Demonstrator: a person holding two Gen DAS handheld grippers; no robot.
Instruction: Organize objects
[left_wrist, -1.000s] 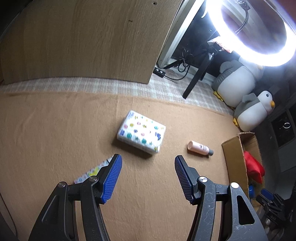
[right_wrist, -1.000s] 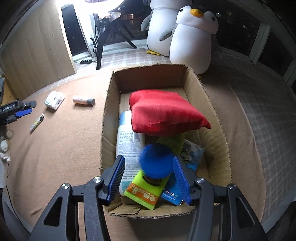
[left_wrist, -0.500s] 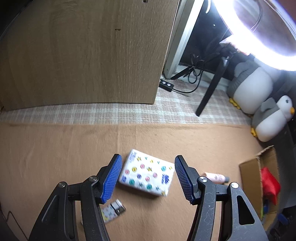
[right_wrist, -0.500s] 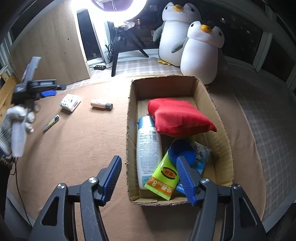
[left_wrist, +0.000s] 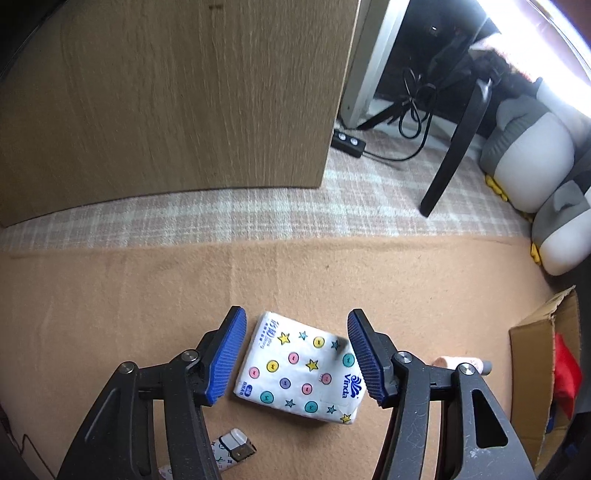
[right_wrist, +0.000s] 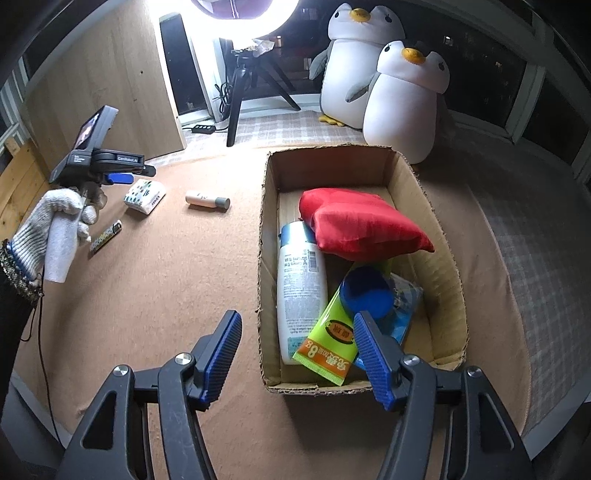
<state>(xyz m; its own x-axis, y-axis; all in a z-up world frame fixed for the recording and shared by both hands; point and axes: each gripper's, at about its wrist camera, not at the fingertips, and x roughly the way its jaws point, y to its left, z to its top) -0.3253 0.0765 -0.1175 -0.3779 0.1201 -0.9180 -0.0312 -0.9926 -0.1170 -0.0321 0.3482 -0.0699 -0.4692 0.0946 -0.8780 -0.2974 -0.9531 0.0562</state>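
A white tissue pack (left_wrist: 301, 371) with coloured dots and stars lies on the tan blanket. My left gripper (left_wrist: 293, 354) is open, its blue pads on either side of the pack and just above it, not touching. The pack also shows in the right wrist view (right_wrist: 144, 195), under the left gripper (right_wrist: 118, 177). My right gripper (right_wrist: 297, 360) is open and empty, raised over the near left corner of the cardboard box (right_wrist: 448, 280). The box holds a red pouch (right_wrist: 360, 227), a white bottle (right_wrist: 301, 284), a green tube (right_wrist: 332, 347) and a blue lid (right_wrist: 365, 291).
A pink bottle (right_wrist: 207, 199) lies between the pack and the box. A patterned lighter (right_wrist: 105, 236) lies near the pack, also in the left wrist view (left_wrist: 232, 450). A wooden panel (left_wrist: 166, 96), a tripod (right_wrist: 251, 92) and two plush penguins (right_wrist: 388, 88) stand behind.
My left gripper has come down and forward until its open pads flank the tissue pack. My right gripper has pulled back and up from the box, leaving the blue lid inside.
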